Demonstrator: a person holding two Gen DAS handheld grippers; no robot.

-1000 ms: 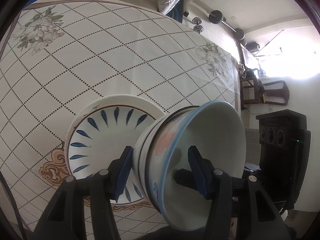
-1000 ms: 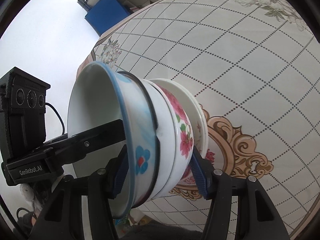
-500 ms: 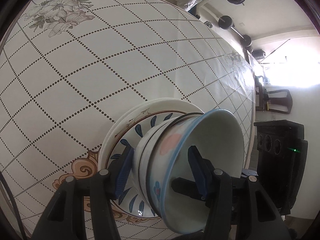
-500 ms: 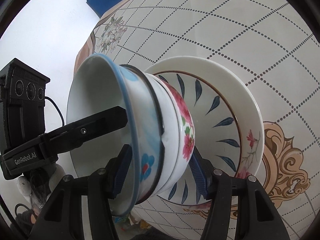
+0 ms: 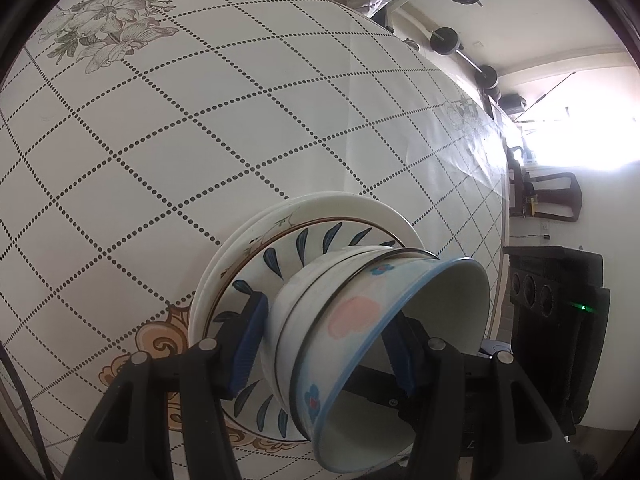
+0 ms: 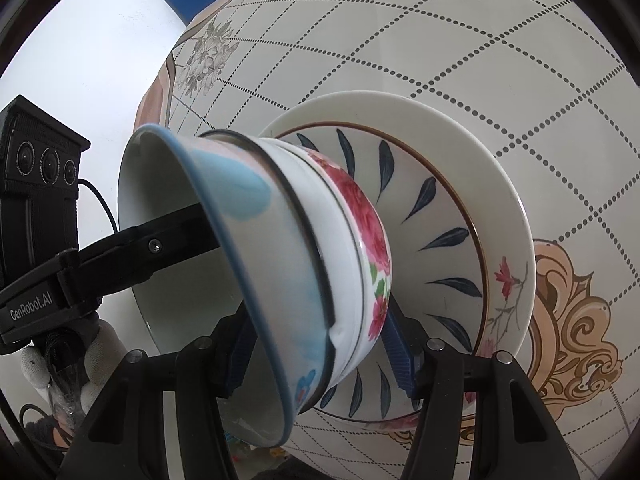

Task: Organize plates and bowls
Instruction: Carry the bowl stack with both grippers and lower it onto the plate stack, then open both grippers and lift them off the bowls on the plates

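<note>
Both grippers are clamped on opposite rims of one nested stack of bowls (image 6: 280, 264): the left gripper (image 5: 324, 344) and the right gripper (image 6: 316, 344) each pinch the walls between blue pads. The stack hangs tilted just above, perhaps touching, the stacked plates (image 6: 472, 184) on the dotted tablecloth (image 5: 200, 128). Uneven lowering or one early release could tip the bowls, sliding them off-centre or chipping the blue-leaf plate (image 5: 276, 256).
</note>
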